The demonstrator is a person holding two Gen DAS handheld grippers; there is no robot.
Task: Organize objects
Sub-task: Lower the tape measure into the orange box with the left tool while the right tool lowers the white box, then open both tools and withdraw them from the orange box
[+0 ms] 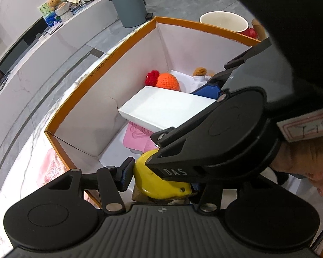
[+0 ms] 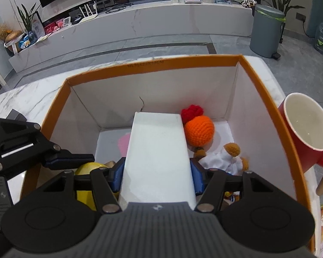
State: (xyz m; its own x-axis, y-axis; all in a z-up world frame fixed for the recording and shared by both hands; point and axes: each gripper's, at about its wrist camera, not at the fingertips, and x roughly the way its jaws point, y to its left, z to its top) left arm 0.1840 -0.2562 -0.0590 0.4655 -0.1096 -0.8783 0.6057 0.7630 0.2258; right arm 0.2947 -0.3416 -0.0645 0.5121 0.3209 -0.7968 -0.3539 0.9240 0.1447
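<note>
My right hand-held gripper (image 2: 157, 175) pinches the long white rectangular box (image 2: 157, 150) across its narrow width, to lower it inside the orange-rimmed cardboard carton (image 2: 152, 63). Its long axis points toward the carton's far wall. My left hand-held gripper (image 1: 161, 177) clamps a yellow rounded object (image 1: 159, 180) at the carton's near wall.

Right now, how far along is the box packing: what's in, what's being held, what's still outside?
Already in the orange-rimmed box: the orange crochet toy, a pink item and a small plush. In hand: the right gripper clamps the white box inside the bin, and the left gripper is shut on the yellow object at the near wall. Still outside: the red mug.
</note>
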